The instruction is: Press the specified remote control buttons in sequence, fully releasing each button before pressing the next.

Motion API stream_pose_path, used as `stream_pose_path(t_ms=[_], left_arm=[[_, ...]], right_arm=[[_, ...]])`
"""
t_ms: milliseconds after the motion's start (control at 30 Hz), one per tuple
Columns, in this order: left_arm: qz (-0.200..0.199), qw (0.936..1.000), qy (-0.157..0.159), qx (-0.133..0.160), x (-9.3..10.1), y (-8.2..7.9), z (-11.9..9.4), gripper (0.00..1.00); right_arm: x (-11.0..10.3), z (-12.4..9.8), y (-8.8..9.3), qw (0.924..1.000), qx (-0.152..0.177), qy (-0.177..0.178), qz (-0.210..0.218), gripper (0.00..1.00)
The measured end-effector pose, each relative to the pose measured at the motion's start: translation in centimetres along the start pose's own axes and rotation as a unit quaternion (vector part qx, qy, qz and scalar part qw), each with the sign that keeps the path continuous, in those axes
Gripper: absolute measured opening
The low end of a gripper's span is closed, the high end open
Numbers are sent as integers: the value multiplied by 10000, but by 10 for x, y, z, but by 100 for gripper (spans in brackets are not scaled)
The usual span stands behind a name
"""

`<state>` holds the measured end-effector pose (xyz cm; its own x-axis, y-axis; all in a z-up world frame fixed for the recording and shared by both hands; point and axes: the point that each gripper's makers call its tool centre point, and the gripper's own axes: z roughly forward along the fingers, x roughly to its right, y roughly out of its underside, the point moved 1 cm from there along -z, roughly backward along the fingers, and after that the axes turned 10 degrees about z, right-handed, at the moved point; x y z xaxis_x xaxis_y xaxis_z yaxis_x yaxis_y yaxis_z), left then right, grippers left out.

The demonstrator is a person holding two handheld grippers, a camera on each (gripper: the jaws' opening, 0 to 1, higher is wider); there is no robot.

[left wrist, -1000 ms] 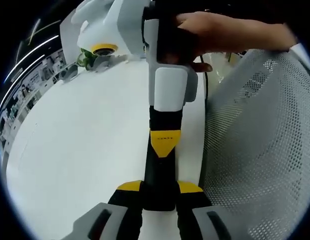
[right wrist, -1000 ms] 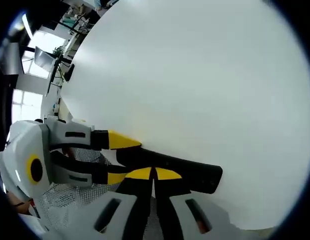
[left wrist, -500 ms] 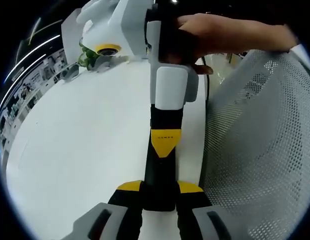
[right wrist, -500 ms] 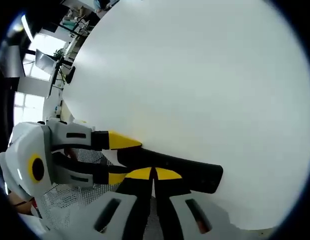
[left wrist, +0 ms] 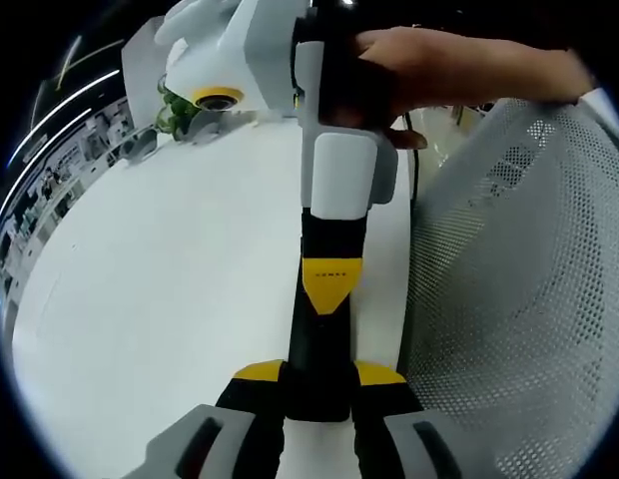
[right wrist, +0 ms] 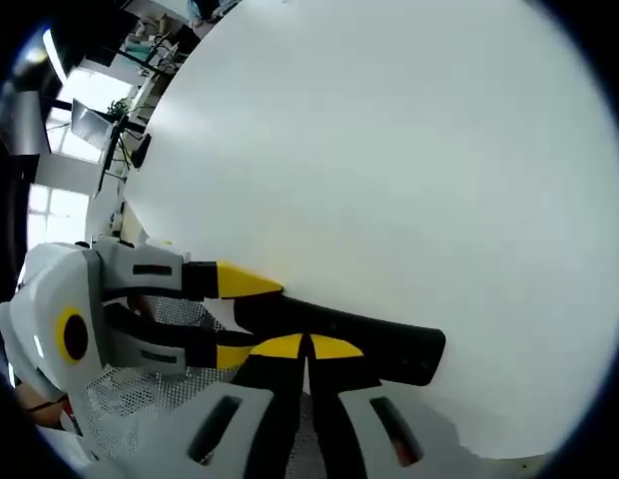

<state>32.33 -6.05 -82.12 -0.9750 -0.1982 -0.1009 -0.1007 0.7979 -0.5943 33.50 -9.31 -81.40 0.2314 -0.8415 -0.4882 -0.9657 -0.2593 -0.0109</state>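
Here, both grippers are meeting over the white table [right wrist: 389,150].

The left gripper [left wrist: 319,384] is clamping the black remote [left wrist: 324,329] between its yellow-tipped jaws, beside a white mesh basket [left wrist: 519,299]. The right gripper [right wrist: 308,349] is resting with jaws closed together, tips on the remote [right wrist: 369,339].

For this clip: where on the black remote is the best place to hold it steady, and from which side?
Grip the remote at one narrow end, jaws across its width, as the left gripper does now. It is a long slim bar lying flat on the white table, so an end hold likely leaves its top face open to the right gripper.
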Motion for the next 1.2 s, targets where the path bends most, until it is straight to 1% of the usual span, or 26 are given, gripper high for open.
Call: stream_pose_path(t_ms=[133,300,433,467,567,633,833,933,1000,1200], left_arm=[[-9,10000,0,4,0,0,0,25],[-28,10000,-29,9,0,0,0,25],[-26,10000,-29,15,0,0,0,25],[-27,10000,-31,16,0,0,0,25],[-39,10000,-41,14,0,0,0,25],[-42,10000,-46,16,0,0,0,25],[-54,10000,-48,6,0,0,0,25],[-55,10000,-49,5,0,0,0,25],[-55,10000,-48,4,0,0,0,25],[-59,10000,-48,-1,0,0,0,25]], right_arm=[[0,0,0,10000,10,50,-61,0],[1,0,0,10000,-9,1,-4,0],[0,0,0,9999,-24,55,-126,0],[0,-1,0,9999,-24,34,-110,0],[-7,-4,-5,9993,87,-332,127,0],[-7,-5,-5,9991,116,-370,142,0],[-11,0,-1,9992,-11,-387,108,0],[-12,3,-1,9995,-14,-324,-14,0],[-10,6,2,9996,-97,-243,-46,0],[-9,4,0,9997,-81,-234,-49,0]])
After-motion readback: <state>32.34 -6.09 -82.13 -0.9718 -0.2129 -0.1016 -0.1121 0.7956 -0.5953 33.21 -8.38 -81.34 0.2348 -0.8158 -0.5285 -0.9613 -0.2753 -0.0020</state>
